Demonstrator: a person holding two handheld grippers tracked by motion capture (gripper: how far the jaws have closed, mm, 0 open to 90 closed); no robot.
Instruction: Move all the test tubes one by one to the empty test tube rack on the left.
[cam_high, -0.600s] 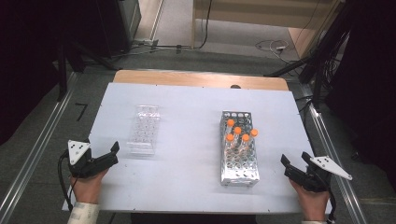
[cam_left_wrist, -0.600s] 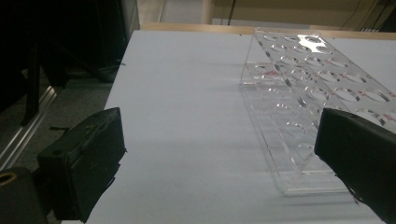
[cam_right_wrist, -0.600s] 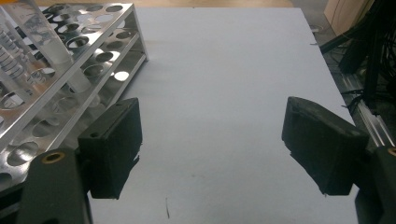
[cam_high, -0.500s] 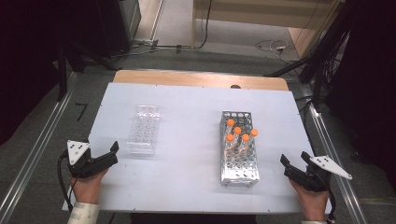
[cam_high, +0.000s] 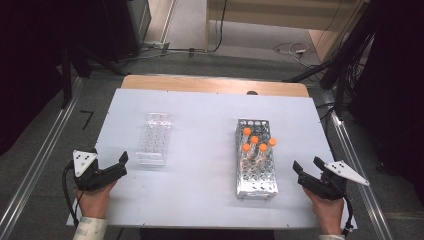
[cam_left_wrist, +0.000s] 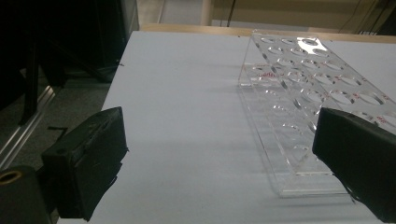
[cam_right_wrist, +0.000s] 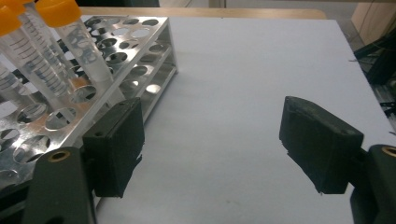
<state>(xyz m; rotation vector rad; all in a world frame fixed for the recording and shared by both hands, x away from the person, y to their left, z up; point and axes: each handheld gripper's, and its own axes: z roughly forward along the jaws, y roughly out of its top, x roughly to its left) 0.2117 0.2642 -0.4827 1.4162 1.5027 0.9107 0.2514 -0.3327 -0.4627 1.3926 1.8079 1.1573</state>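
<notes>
White table (cam_high: 200, 200) lay near. Left gripper (cam_high: 121, 164) and right gripper (cam_high: 306, 165) sat at near edge, jaws apart, empty. Beyond: clear rack (cam_high: 154, 138) left, metal rack (cam_high: 255, 159) right holding orange-capped tubes (cam_high: 254, 146). Tubes probably light, smooth, slippery; best taken just below cap.

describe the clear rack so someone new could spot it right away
On the white table stand two racks. The clear rack stands on the left half, just ahead of the left gripper. Unlike the metal rack, it is see-through plastic and holds no orange-capped tubes.
</notes>
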